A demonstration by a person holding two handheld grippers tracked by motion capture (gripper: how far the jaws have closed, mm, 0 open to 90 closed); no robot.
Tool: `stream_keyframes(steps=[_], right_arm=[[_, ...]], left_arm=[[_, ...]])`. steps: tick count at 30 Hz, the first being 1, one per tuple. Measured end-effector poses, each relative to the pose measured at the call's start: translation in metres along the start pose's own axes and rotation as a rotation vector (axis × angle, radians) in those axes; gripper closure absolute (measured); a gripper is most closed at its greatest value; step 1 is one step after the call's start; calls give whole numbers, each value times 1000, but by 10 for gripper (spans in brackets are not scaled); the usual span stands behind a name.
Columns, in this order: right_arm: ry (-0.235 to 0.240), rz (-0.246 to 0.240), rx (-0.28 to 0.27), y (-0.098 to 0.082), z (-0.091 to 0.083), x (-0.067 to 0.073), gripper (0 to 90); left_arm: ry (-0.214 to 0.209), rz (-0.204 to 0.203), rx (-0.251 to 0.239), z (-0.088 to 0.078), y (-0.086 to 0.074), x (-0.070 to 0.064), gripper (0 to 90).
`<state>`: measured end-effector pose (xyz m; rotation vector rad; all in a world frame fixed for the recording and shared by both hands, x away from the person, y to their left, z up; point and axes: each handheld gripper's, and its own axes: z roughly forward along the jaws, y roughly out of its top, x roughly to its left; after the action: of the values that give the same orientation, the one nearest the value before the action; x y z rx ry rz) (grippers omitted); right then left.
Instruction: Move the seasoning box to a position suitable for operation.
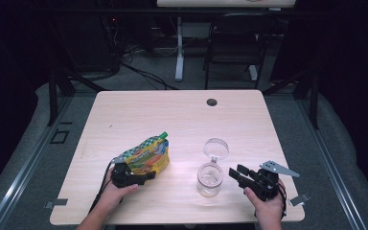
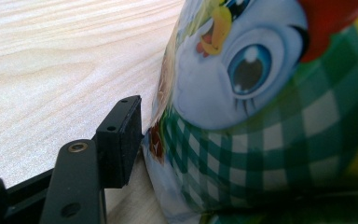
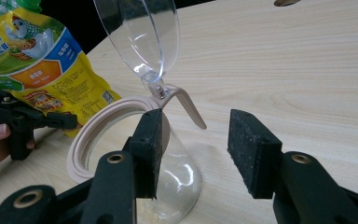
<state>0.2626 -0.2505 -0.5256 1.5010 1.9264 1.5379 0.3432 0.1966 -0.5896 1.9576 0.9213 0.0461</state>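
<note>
A yellow spouted pouch with a green checked top and green cap stands tilted at the table's near left. My left gripper is shut on its lower edge; in the left gripper view one pad presses the pouch and the other jaw is hidden behind it. A clear glass jar sits near the front, its hinged lid swung open and upright. My right gripper lies just right of the jar with open jaws. In the right gripper view the jar is behind the left pad, and the gap holds nothing.
The light wooden table has a cable hole near its far edge. A dark chair and a table leg stand on the floor beyond. The left gripper and pouch appear at the left of the right gripper view.
</note>
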Motion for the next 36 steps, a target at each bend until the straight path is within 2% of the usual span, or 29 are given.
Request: stream_keyframes(steps=[6, 11, 13, 19, 26, 30, 36], right_arm=[[-3, 2, -1, 0, 0, 0, 553], [0, -2, 6, 0, 1, 0, 553], [-2, -2, 8, 0, 1, 0, 553], [0, 3, 0, 0, 0, -1, 553], [0, 0, 5, -1, 2, 0, 553], [-5, 4, 6, -1, 1, -1, 553], [1, 2, 3, -1, 2, 0, 553]], left_arm=[[-6, -2, -4, 4, 3, 0, 396], [11, 26, -6, 7, 4, -4, 439], [8, 20, -10, 7, 4, -4, 442], [16, 40, -13, 6, 4, -5, 458], [47, 71, -22, 6, 4, -8, 485], [52, 60, -27, 7, 4, -9, 479], [43, 58, -28, 7, 5, -8, 419]])
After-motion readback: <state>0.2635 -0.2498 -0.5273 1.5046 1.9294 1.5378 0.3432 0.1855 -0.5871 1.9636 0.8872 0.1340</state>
